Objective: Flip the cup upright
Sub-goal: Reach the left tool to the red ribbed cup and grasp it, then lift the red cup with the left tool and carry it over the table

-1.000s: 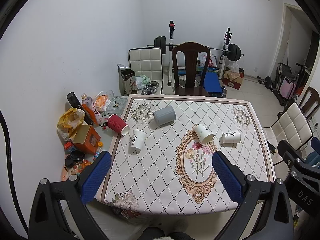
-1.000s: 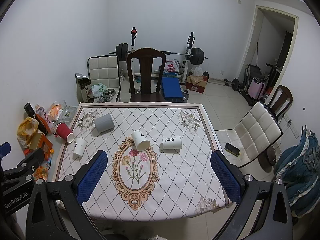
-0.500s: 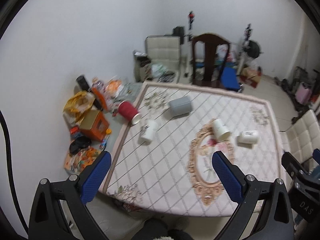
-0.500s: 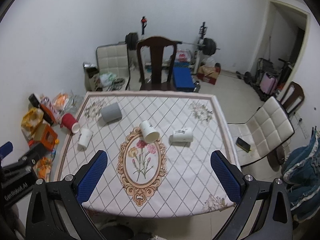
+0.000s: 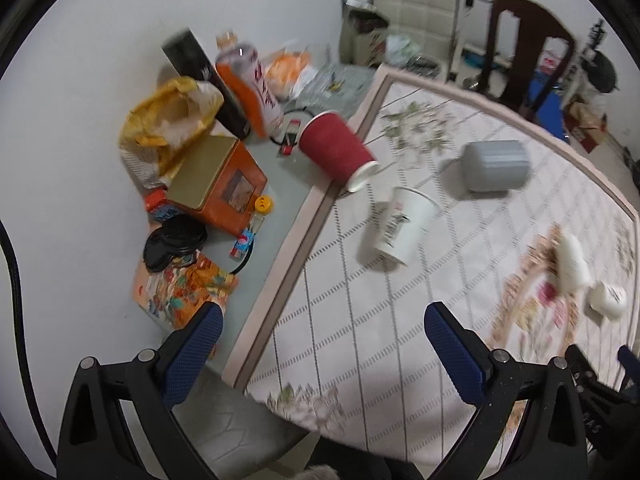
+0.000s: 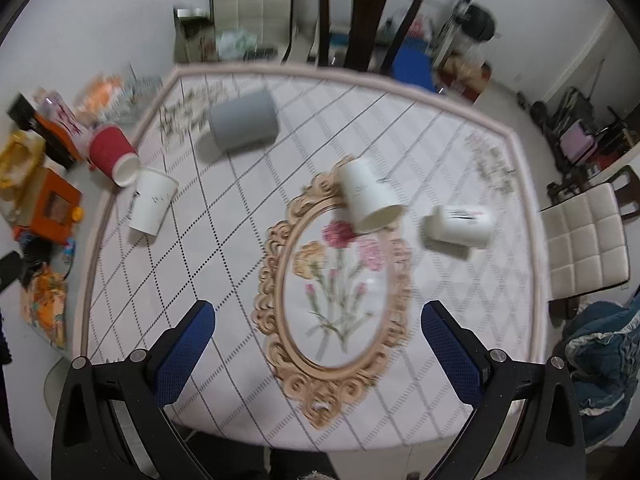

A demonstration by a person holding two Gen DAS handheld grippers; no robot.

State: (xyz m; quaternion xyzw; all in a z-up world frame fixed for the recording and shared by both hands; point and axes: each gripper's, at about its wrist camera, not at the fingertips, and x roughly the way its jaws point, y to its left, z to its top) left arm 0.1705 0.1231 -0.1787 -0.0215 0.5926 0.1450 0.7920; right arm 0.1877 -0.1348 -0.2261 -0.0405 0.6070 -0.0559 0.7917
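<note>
Several cups lie on their sides on a diamond-patterned tablecloth (image 6: 224, 288). A red paper cup (image 5: 338, 150) lies at the table's left edge, a white printed paper cup (image 5: 400, 226) beside it, a grey cup (image 5: 496, 166) farther back. Two more white cups (image 6: 370, 196) (image 6: 460, 226) lie near the flower medallion. My left gripper (image 5: 324, 352) is open and empty above the table's left front. My right gripper (image 6: 318, 350) is open and empty above the medallion, short of the white cups.
Clutter sits on a grey side surface left of the table: an orange box (image 5: 218, 186), bottles (image 5: 250, 84), a yellow bag (image 5: 168, 120). A dark wooden chair (image 6: 370, 12) stands behind the table, a white padded chair (image 6: 584, 240) at the right.
Both grippers have moved down and forward toward the table. The left view has swung left toward the red and white cups; the right view now centres on the medallion. Jaws stay open.
</note>
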